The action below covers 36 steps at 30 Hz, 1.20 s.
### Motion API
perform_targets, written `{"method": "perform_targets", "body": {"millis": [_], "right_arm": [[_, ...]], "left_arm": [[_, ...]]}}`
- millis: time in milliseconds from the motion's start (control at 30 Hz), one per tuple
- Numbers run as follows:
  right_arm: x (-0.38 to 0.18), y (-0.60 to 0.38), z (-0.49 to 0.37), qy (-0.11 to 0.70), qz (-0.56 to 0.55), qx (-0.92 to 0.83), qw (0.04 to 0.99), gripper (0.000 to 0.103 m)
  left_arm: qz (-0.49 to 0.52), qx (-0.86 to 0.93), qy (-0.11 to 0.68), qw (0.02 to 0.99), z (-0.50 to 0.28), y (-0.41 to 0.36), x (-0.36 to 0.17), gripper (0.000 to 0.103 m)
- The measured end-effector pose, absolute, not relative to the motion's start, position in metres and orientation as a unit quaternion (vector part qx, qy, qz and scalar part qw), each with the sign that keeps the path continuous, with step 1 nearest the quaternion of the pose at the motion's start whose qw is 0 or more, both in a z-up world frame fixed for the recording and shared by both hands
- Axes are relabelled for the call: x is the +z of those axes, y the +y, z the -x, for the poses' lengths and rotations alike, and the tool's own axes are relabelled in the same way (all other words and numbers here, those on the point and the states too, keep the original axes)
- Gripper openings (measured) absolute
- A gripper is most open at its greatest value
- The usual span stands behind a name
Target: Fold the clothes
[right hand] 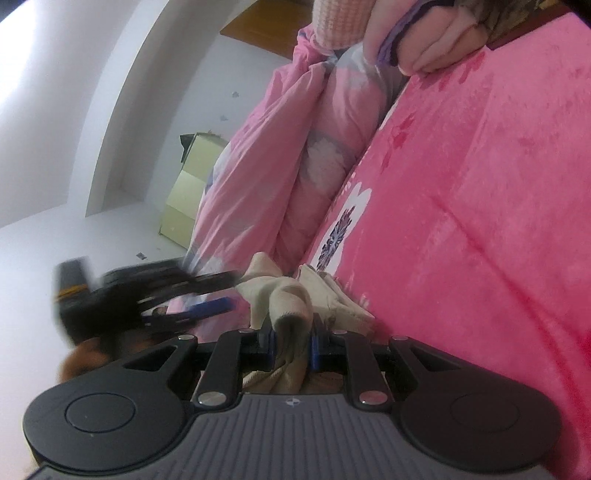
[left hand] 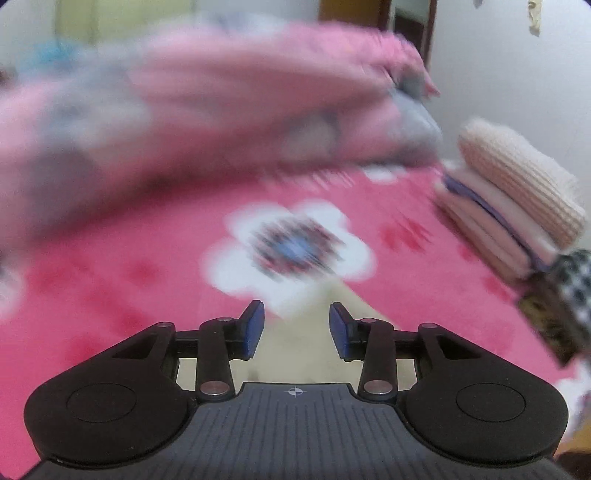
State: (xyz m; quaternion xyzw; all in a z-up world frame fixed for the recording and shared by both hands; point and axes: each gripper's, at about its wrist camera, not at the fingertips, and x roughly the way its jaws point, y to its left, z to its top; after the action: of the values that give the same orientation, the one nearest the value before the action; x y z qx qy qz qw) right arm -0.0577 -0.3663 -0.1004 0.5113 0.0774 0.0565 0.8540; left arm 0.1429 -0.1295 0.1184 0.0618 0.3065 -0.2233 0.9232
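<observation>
Right gripper [right hand: 291, 345] clamps beige garment [right hand: 284, 295], lower part hidden; left gripper [left hand: 296, 328] open, blurred.

White walls [right hand: 55, 110], a pale yellow cabinet [right hand: 188, 192], a wooden door [left hand: 354, 11].

The bedspread [left hand: 424, 288] is bright pink with darker red specks and a large white flower whose centre is blue and dark purple. The quilt [right hand: 266, 158] heaped at its far side is paler pink with grey-white blossoms, and the folded stack [left hand: 517, 199] runs cream, pale pink and purple down to a black-and-white check. The garment [right hand: 280, 299] is beige — both black claws carry blue pads [left hand: 255, 328].
</observation>
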Motion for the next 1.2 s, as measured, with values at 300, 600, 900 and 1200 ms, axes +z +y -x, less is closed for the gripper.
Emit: {"method": "perform_targets", "body": {"millis": [300,600,900,1200], "right_arm": [[-0.093,-0.368,0.072,0.100,-0.495,0.045,0.862,0.024],[-0.011,-0.352,0.110,0.144,-0.286,-0.028,0.947,0.030],[-0.006,-0.267,0.039,0.197,-0.003,0.038,0.980,0.026],[0.029,-0.263,0.015,0.198,0.031,0.070,0.977,0.024]], "left_arm": [[-0.086,-0.153,0.262,0.949,-0.087,-0.037,0.129,0.048],[-0.113,-0.272,0.239,0.925,-0.040,-0.079,0.029,0.047],[-0.163,-0.284,0.189,0.926,-0.011,-0.090,-0.018,0.048],[-0.149,-0.329,0.146,0.921,-0.011,-0.084,-0.027,0.049]]}}
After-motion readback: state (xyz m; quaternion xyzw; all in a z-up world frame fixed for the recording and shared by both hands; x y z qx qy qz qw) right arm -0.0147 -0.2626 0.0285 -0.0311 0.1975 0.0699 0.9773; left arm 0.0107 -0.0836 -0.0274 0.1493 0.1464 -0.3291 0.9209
